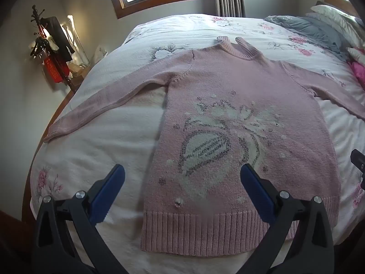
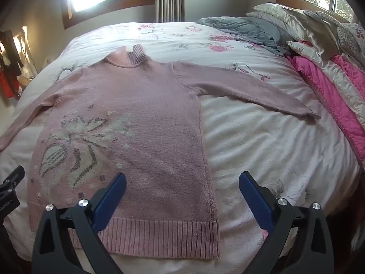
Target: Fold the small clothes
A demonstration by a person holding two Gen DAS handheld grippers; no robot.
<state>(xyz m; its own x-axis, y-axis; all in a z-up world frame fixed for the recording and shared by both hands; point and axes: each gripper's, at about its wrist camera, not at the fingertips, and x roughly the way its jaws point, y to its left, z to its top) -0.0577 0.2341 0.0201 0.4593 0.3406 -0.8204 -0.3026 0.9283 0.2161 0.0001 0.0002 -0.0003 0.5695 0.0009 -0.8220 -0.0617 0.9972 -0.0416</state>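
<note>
Our pink knitted turtleneck sweater (image 1: 239, 105) lies flat on the white floral bed (image 2: 273, 150), sleeves spread, nothing folded yet; both tongs, left tongs (image 1: 182, 189) and right tongs (image 2: 182, 194), gape wide and empty.

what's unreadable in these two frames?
- Left sleeve cuff of the pink sweater: right wrist view, cut off by the left edge.
- Right sleeve end: left wrist view, runs off the right edge.
- Hem corners: left wrist view, behind the left hand-held gripper.
- Red hanging item: left wrist view, lettering too small.
</note>
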